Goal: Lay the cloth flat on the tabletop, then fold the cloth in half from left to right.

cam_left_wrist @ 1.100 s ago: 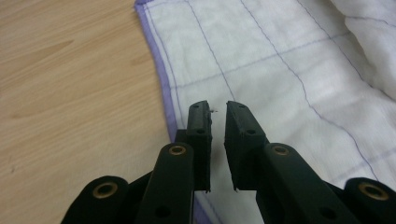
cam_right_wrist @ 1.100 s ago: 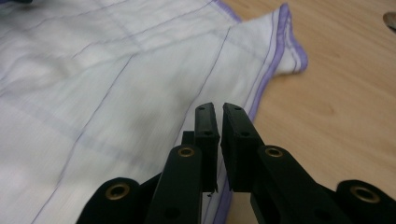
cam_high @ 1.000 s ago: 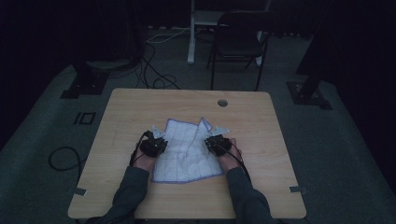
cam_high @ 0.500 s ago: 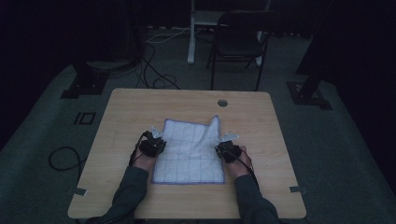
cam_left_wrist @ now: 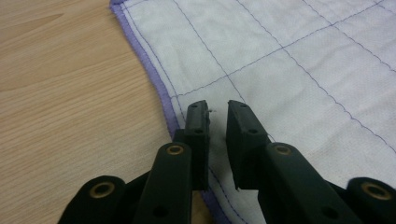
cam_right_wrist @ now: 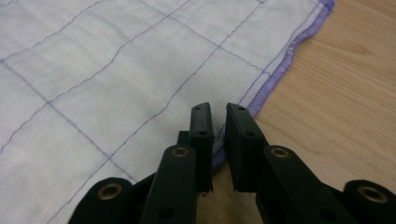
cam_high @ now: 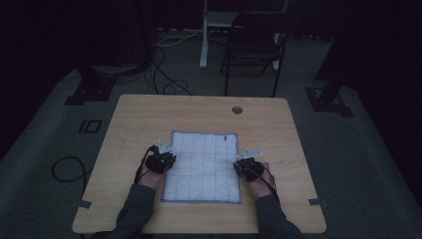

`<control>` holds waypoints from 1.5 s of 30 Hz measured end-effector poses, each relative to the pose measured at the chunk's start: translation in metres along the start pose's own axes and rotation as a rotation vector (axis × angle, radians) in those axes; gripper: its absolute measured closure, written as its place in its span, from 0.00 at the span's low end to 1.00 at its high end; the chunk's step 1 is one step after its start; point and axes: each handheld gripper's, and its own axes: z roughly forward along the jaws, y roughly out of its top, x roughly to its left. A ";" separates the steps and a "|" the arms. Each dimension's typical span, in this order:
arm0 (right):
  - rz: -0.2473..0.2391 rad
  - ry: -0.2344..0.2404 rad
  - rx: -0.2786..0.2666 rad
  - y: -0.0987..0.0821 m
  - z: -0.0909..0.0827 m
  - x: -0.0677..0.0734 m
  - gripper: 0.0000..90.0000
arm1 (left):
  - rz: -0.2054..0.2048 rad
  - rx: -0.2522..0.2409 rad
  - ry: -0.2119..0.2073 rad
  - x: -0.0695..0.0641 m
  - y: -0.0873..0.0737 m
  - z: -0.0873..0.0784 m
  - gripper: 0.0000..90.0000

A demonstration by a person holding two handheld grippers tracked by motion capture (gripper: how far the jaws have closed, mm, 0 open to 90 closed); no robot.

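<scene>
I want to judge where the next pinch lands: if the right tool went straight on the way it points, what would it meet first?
Most likely the white cloth just inside its purple hem; the right tool points across it. Depth is unclear.

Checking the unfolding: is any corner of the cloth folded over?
No, in the high view the cloth lies spread flat on the table with all four corners out.

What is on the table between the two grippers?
The white cloth with purple stitching lies flat between the left gripper and right gripper, as the high view shows.
</scene>
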 end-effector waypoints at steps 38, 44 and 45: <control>0.077 -0.003 -0.036 -0.002 0.004 -0.006 0.81 | -0.157 -0.034 0.001 -0.005 -0.018 -0.012 0.56; 0.082 0.005 -0.039 -0.004 0.002 -0.005 0.81 | -0.168 -0.038 -0.016 -0.009 -0.016 -0.010 0.59; 0.084 0.008 -0.039 -0.005 0.002 -0.005 0.81 | -0.168 -0.036 -0.008 -0.009 -0.016 -0.010 0.61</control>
